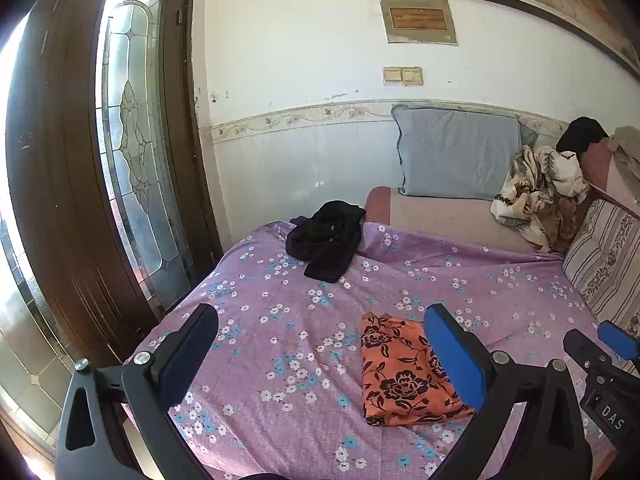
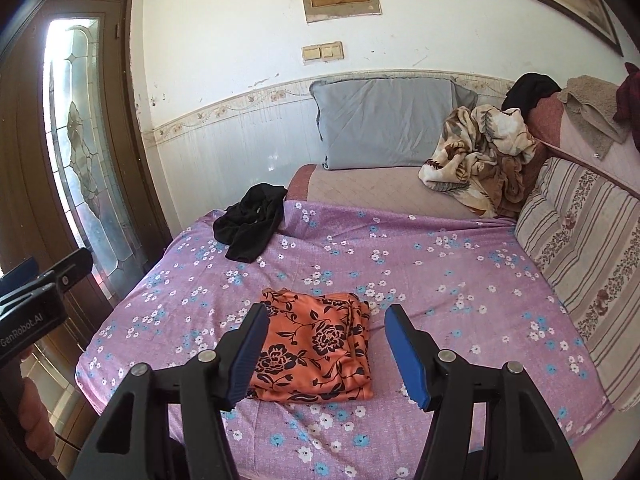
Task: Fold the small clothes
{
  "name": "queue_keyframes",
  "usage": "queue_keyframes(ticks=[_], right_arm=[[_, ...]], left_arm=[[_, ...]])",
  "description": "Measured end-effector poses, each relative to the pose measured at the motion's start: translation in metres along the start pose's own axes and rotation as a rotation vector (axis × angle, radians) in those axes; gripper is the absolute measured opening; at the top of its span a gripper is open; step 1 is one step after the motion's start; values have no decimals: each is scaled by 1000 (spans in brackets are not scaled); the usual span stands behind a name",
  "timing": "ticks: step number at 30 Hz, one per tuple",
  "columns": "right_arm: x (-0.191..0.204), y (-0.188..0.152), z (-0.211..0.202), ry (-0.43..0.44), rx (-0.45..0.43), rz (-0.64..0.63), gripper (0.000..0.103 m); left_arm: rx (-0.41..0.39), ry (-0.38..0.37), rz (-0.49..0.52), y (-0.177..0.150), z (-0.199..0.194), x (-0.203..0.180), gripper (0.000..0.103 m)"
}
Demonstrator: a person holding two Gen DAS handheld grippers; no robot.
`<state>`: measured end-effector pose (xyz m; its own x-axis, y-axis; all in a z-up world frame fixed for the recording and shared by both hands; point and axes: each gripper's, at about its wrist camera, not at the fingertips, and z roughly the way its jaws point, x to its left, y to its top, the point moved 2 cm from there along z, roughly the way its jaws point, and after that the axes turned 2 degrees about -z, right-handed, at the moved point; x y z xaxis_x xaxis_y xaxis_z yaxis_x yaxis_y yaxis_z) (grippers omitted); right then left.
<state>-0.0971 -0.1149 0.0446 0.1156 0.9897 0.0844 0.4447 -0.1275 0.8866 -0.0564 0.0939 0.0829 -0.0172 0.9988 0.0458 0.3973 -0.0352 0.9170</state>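
Observation:
An orange garment with black flowers point(image 1: 404, 376) lies folded into a rectangle on the purple flowered bedsheet point(image 1: 280, 320); it also shows in the right wrist view point(image 2: 316, 352). A crumpled black garment point(image 1: 326, 240) lies at the sheet's far left edge, also in the right wrist view point(image 2: 250, 230). My left gripper point(image 1: 320, 364) is open and empty, held above the sheet left of the orange garment. My right gripper point(image 2: 326, 360) is open and empty, held above the orange garment; its body point(image 1: 608, 368) shows at the right of the left wrist view.
A grey pillow point(image 2: 384, 120) leans on the back wall. A crumpled beige flowered blanket point(image 2: 480, 156) lies at the back right. A striped cushion point(image 2: 580, 248) lines the right side. A wooden door with leaded glass point(image 1: 132, 160) stands at the left.

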Motion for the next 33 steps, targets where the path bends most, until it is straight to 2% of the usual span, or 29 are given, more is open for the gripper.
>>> queue_keyframes(ticks=[33], right_arm=[[44, 11, -23, -3, -49, -101, 65]], left_arm=[[-62, -54, -51, 4, -34, 40, 102]])
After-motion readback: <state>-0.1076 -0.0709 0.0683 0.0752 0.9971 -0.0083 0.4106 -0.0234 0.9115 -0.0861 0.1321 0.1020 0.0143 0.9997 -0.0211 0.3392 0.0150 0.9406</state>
